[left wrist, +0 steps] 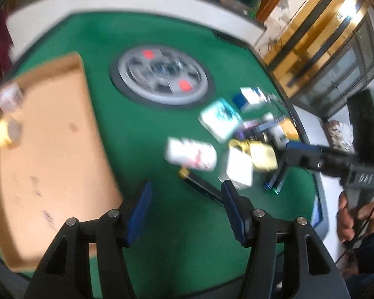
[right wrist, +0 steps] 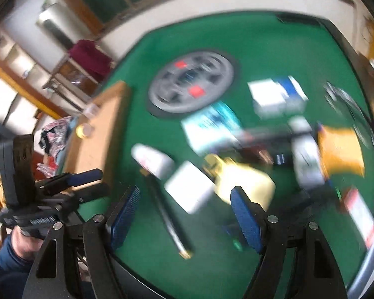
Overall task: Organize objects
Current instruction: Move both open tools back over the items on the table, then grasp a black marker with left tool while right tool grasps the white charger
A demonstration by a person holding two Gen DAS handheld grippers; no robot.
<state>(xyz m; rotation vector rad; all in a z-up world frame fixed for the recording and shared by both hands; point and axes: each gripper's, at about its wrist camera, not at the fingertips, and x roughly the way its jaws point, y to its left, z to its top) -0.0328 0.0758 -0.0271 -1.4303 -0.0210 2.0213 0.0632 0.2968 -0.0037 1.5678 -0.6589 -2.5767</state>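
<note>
Blurred box labels, nothing legible

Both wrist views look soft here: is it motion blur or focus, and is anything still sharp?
Left wrist view: the boxes on the green table are smeared, while the left gripper is crisp, suggesting motion blur. Right wrist view: smearing is heavier, the small white box has no clean edges, but the right gripper stays sharp. Both show strong fisheye bending at the rim.

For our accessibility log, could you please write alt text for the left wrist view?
The open, empty left gripper hovers over a green table, motion-blurred. Ahead lies a clutter of small boxes; a cardboard tray sits left, and the right gripper reaches in from the right.
</note>
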